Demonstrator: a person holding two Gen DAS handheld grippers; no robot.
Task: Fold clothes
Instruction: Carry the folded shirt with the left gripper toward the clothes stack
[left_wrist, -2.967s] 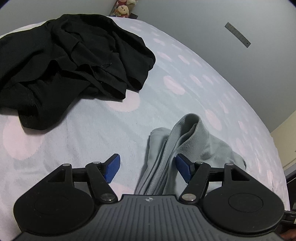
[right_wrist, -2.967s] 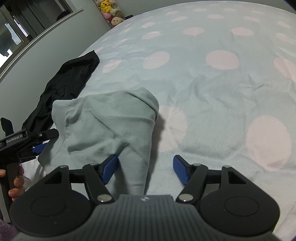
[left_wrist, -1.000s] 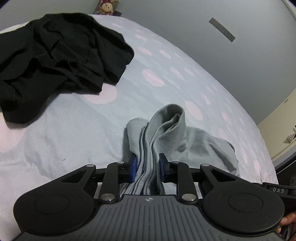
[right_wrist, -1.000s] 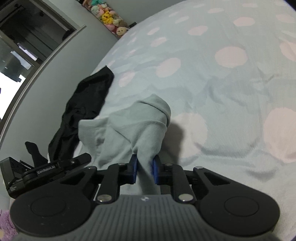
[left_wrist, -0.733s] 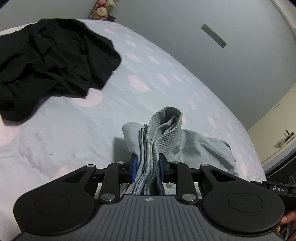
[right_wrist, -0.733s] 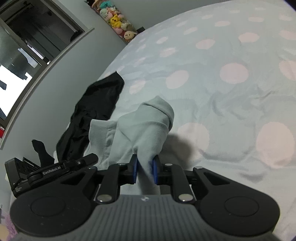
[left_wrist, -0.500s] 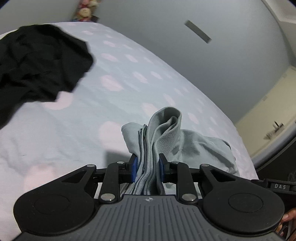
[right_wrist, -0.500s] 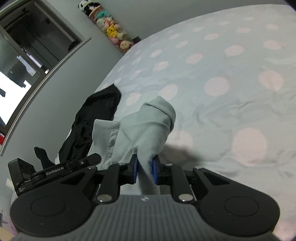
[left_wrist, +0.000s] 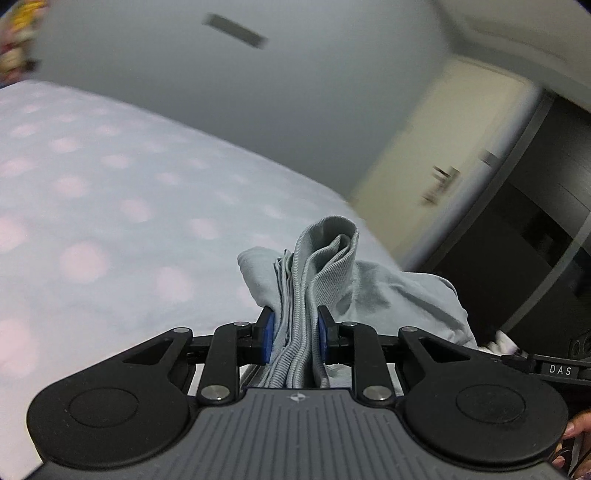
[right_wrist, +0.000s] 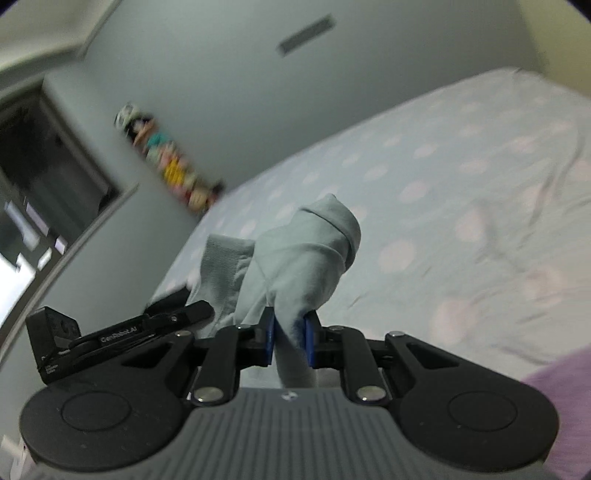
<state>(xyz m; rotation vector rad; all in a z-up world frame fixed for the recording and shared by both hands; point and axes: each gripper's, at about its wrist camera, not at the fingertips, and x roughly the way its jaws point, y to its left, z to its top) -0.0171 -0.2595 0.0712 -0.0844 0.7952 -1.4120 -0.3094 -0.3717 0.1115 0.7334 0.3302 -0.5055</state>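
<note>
My left gripper (left_wrist: 294, 332) is shut on a bunched ribbed edge of the pale grey-green garment (left_wrist: 325, 258), held up above the bed. My right gripper (right_wrist: 290, 336) is shut on another bunched part of the same garment (right_wrist: 310, 251), also lifted off the bed. The cloth hangs between the two grippers. The left gripper's body shows at the left of the right wrist view (right_wrist: 122, 332). The black garment is out of both views.
The bed with a pale blue, pink-dotted cover (left_wrist: 110, 221) lies below and ahead; it also shows in the right wrist view (right_wrist: 461, 206). Grey walls, a cream door (left_wrist: 454, 155), a dark cabinet (left_wrist: 535, 240) and stuffed toys (right_wrist: 173, 170) stand around. Purple cloth (right_wrist: 557, 373) sits at lower right.
Both grippers, shut on the grey-green garment, have risen and tilted up. The bed has dropped lower in view, the black garment has left the frames, and walls and door now show.
</note>
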